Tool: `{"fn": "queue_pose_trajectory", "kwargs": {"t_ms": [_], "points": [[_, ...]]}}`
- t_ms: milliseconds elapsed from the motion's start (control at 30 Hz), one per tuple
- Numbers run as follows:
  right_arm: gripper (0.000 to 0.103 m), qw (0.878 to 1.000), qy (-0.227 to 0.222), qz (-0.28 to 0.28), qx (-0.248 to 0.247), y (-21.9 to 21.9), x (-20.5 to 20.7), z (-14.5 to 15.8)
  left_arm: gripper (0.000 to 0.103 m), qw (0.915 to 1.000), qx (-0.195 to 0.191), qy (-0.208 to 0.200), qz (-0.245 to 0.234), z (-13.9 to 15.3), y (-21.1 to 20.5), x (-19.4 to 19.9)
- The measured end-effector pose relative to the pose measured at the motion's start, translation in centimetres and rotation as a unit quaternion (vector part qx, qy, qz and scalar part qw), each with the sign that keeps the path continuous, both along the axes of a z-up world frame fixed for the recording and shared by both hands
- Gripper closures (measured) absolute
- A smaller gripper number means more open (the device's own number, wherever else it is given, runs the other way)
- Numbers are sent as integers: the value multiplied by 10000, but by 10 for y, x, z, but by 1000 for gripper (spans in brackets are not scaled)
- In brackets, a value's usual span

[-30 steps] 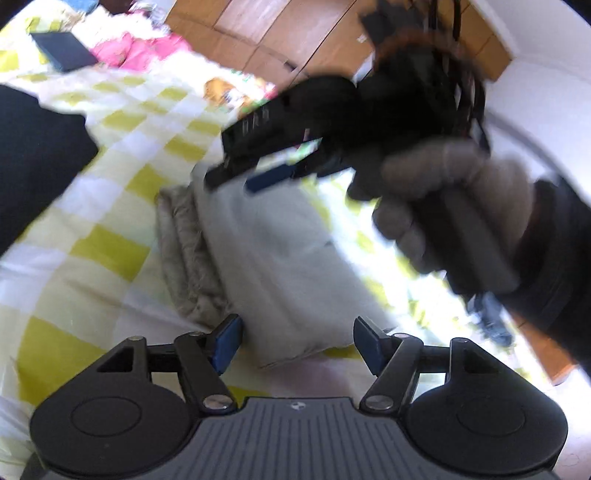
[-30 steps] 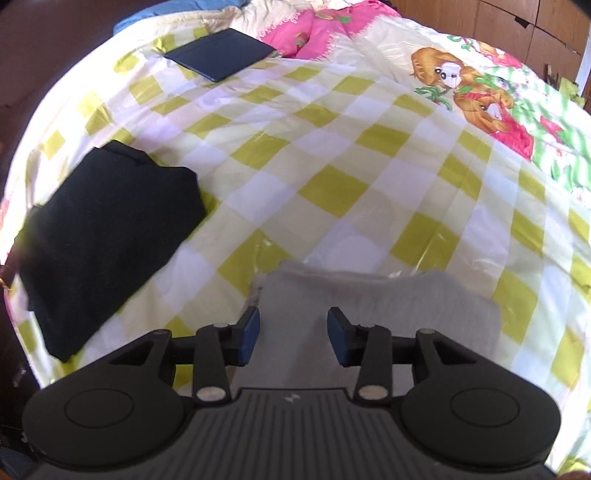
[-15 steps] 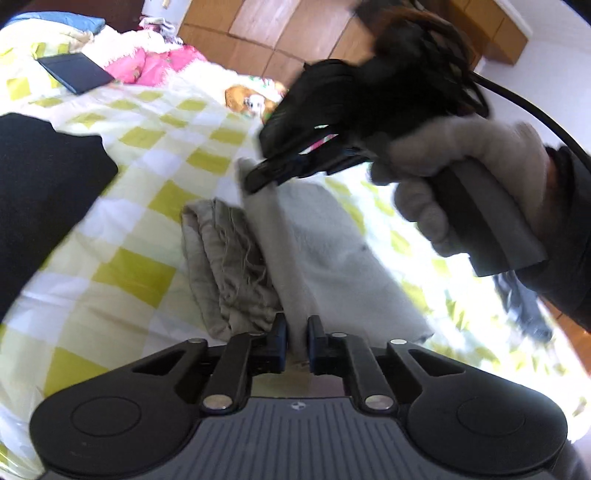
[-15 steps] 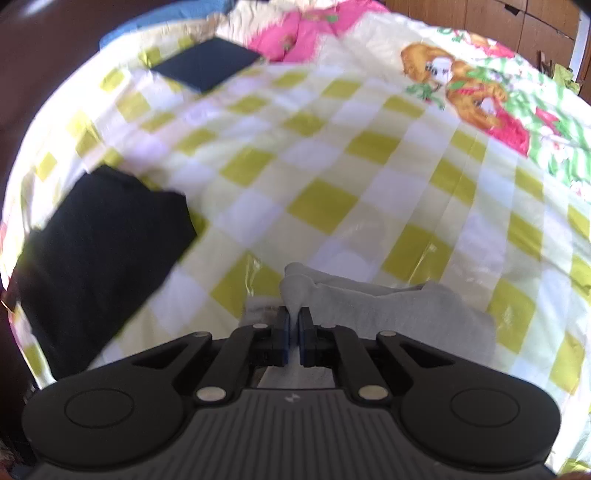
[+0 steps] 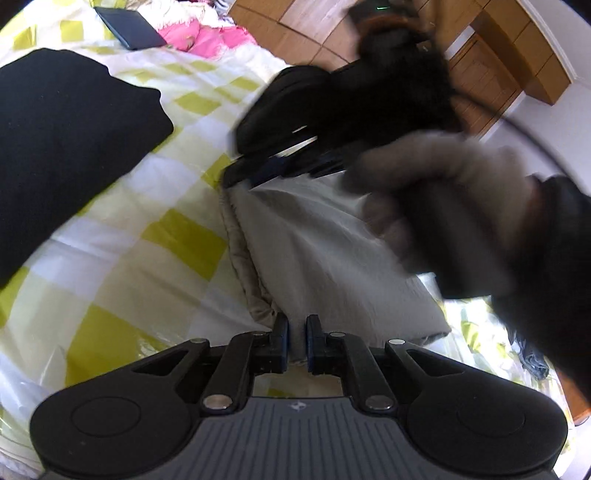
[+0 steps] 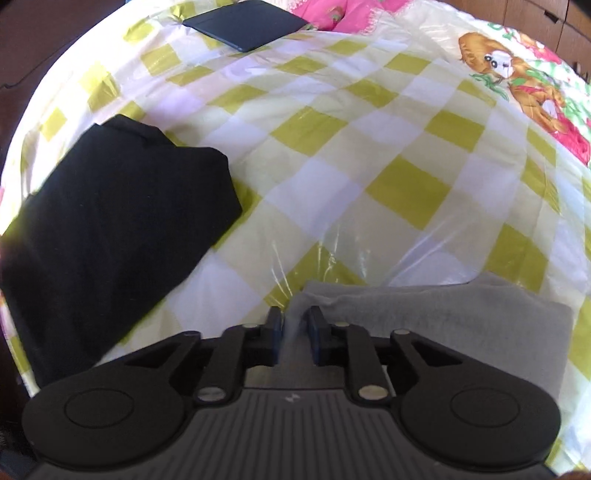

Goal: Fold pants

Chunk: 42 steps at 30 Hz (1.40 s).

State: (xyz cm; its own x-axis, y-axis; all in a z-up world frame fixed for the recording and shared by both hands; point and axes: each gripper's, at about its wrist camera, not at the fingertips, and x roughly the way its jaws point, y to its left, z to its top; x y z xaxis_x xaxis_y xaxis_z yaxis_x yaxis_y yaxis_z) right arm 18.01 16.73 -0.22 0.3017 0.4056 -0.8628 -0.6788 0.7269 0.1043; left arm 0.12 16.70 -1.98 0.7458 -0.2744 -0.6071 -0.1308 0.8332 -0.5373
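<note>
The grey pants lie folded into a thick bundle on the yellow-checked bed cover. My left gripper is shut on the near edge of the pants. My right gripper is shut on a pinched ridge of the same grey pants at their other end. In the left wrist view the right gripper shows blurred at the far end of the bundle, held by a gloved hand.
A folded black garment lies to the left on the bed; it also shows in the left wrist view. A dark flat tablet-like item and pink bedding lie farther back. Wooden cabinets stand beyond the bed.
Both grippers went from open to shut on the pants' edges. The pants bundle has shifted toward the black garment, and the views have swung with it.
</note>
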Motion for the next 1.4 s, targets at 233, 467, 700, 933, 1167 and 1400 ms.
{"fn": "queue_pose_trajectory", "kwargs": {"t_ms": [233, 467, 700, 933, 1167, 1400], "points": [[67, 9964, -150, -277, 788, -51, 8, 57, 62, 9998, 154, 112, 105, 3, 5, -10], [60, 9943, -705, -646, 477, -134, 4, 67, 60, 9924, 1071, -445, 414, 41, 4, -14], [60, 9952, -416, -814, 345, -163, 8, 21, 59, 9880, 1370, -713, -78, 31, -15, 57], [52, 9780, 538, -1609, 1212, -248, -16, -1, 57, 9843, 1750, 21, -212, 12, -18, 64], [49, 9551, 1210, -1454, 2282, -271, -14, -16, 32, 9773, 1202, -698, -1600, 70, -34, 144], [50, 9471, 1371, -1104, 2685, -280, -8, -28, 32, 9449, 1390, 262, -2953, 39, -78, 254]]}}
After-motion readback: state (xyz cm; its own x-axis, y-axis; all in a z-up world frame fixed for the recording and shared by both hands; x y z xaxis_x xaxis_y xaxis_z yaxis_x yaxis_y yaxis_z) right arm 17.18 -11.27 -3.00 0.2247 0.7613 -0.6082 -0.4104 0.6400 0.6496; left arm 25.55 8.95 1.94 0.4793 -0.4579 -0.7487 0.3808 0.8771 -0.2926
